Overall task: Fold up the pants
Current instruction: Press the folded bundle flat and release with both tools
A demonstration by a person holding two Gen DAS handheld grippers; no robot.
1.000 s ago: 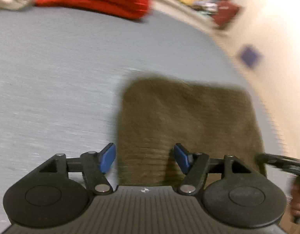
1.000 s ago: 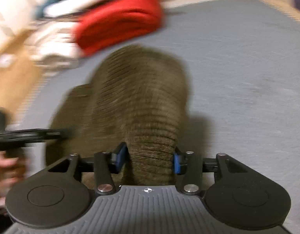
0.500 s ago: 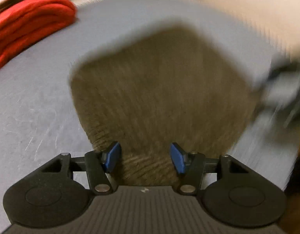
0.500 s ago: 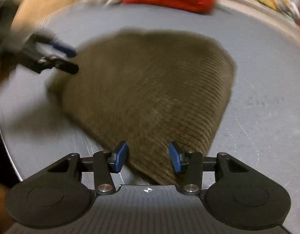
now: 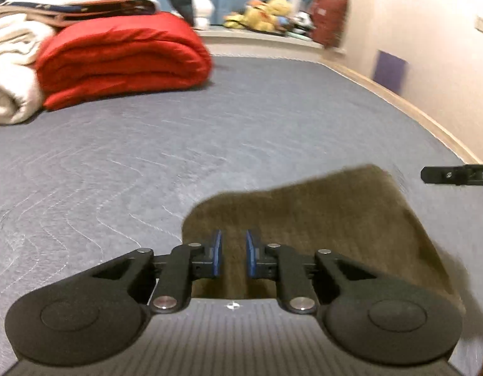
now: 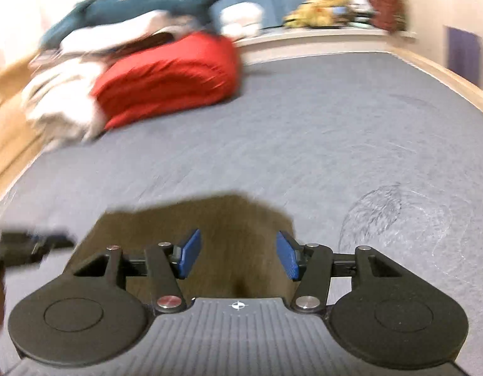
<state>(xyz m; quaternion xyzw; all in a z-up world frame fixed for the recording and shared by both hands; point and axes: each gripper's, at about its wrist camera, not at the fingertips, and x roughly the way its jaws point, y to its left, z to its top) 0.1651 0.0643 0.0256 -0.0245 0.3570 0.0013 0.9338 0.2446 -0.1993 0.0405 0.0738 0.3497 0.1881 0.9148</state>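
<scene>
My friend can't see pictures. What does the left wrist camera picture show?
The left gripper, its blue pads nearly closed with a small gap, hovers over folded brown pants on a gray mattress. A red blanket and white bedding sit behind, and the right gripper's tip pokes in.

Pants (image 5: 319, 228): olive-brown ribbed (corduroy-type) fabric, folded into a compact, roughly rectangular pad w/ rounded corners. Lies flat on the gray quilted bed (image 5: 178, 144), near its front edge, well apart from other items. Edges blurred; no legs or waistband visible.
</scene>
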